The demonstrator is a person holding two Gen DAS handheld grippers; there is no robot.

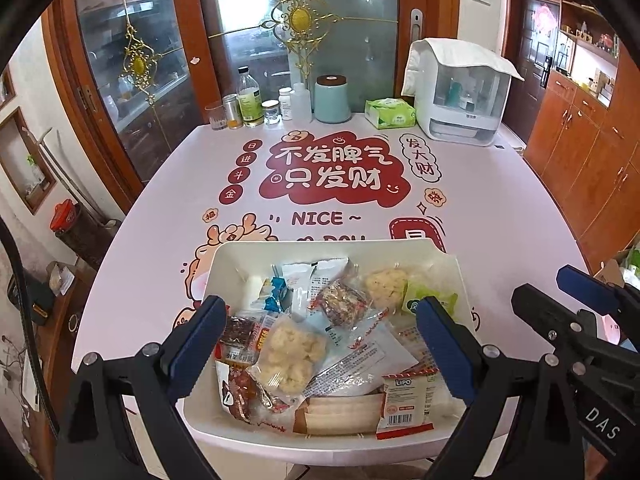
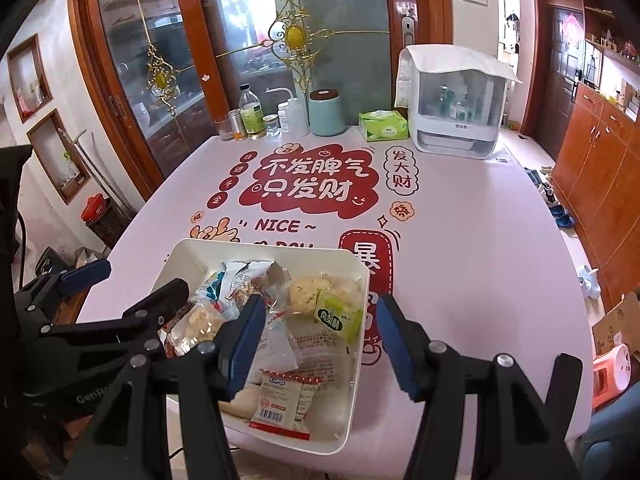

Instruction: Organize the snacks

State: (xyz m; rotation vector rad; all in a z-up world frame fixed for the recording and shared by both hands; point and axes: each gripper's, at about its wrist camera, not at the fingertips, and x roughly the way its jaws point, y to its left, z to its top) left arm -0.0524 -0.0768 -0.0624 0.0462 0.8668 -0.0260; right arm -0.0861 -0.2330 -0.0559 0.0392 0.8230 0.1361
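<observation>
Both claws (image 1: 320, 344) (image 2: 320, 340) wide, empty, over snack bin (image 1: 224, 258) on pink tbl (image 1: 480, 208) w/ glass doors (image 1: 132, 92) behind.

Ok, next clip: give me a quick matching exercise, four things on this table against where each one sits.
Things:
1. LiPO packet
2. Tissue pack
3. Teal canister
4. Green wrapped snack

Places:
A. Far edge of the table, between the white bottles and the tissues
B. Near edge of the white tray
C. Far edge of the table, just left of the white appliance
D. In the tray, beside the pale rice puff

Pairs: 1-B, 2-C, 3-A, 4-D
</observation>
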